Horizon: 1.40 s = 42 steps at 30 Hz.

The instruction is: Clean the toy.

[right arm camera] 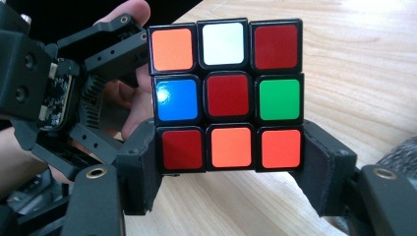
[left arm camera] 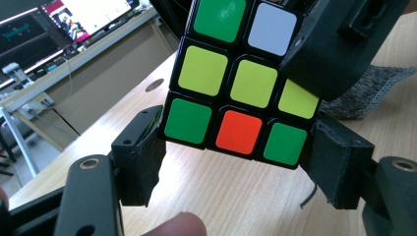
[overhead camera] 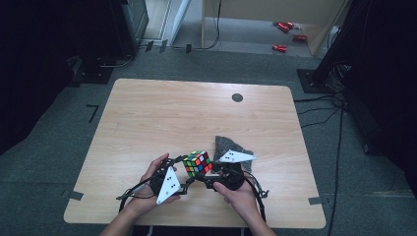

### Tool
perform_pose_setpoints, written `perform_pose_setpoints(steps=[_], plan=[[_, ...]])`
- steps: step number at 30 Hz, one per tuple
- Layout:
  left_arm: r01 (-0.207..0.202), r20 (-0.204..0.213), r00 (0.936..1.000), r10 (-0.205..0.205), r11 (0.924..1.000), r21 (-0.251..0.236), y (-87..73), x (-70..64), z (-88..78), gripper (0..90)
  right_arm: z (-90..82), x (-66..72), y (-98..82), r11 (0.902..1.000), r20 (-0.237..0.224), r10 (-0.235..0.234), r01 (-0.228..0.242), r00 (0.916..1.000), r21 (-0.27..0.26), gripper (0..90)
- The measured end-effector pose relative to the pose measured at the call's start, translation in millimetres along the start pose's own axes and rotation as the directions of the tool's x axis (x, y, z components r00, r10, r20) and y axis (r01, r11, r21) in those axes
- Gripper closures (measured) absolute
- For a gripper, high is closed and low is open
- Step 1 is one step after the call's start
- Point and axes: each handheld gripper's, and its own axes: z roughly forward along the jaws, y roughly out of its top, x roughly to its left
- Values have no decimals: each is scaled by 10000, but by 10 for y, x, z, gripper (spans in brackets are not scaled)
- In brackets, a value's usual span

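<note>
Puzzle cube (right arm camera: pixel 225 96), lifted near table's (overhead camera: pixel 147 113) front edge: right gripper (right arm camera: pixel 230 167) clamps its bottom layer, left gripper (left arm camera: pixel 236 162) pinches another; twisting remains.

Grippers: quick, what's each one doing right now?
Left gripper: jaws around the cube's bottom row; contact cannot be told.
Right gripper: jaws closed on the cube's bottom layer.

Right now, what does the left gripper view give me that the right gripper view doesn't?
Left gripper view: the cube's green-and-yellow face, a jaw of the right tool across its upper corner, and lit screens on a desk behind. Right gripper view: the red-centred face, with the left tool and its hand beside it. Both: that view's own pads against the cube's bottom row, above the wooden table.
</note>
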Motion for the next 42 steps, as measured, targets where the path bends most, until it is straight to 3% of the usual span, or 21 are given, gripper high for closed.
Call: perform_pose_setpoints(steps=[7,11,17,22,27,28,29,30,32,33,36,40,42], plan=[[50,-256,9997,-50,10000,12,21,0,-10,322,-5,0,4,9993,5,-151,151,9999,-332,342],[662,-240,9975,-659,9977,127,12,47,-21,335,-26,18,11,9969,10,-345,345,9994,-710,311],[1489,-420,9881,-1477,9885,280,-28,142,-37,340,-182,-35,67,9866,35,-349,350,9994,-1593,303],[1670,-454,9852,-1651,9851,407,-47,143,-22,342,-270,-104,94,9792,394,-324,397,9987,-1988,310],[2217,-404,9745,-2207,9749,220,-35,199,-50,343,-325,-199,88,9778,1091,-335,552,9935,-2021,312],[2320,-396,9721,-2311,9725,199,-36,213,-59,343,-327,-217,82,9777,1556,-527,826,9864,-1928,309],[2415,-396,9698,-2407,9702,172,-37,222,-65,343,-321,-244,69,9772,2134,-764,1157,9740,-1778,298],[2476,-420,9682,-2467,9687,170,-38,231,-71,343,-308,-272,51,9768,2726,-971,1442,9572,-1584,286],[2666,-373,9632,-2660,9637,124,-40,249,-81,343,-247,-353,-3,9771,3872,-1403,1905,9113,-944,239],[2747,-341,9611,-2742,9614,121,-40,254,-84,343,-223,-387,-23,9790,4030,-1475,1913,9032,-704,238],[2865,-289,9577,-2862,9580,74,-37,259,-92,343,-116,-505,-108,9872,4256,-1490,1591,8926,119,237],[3063,-212,9517,-3063,9519,-16,-32,275,-106,343,0,-593,-201,9818,4622,-1901,1679,8662,891,310],[3159,-215,9485,-3160,9488,-35,-35,283,-110,343,34,-625,-237,9796,4745,-2009,1712,8570,1057,340]])
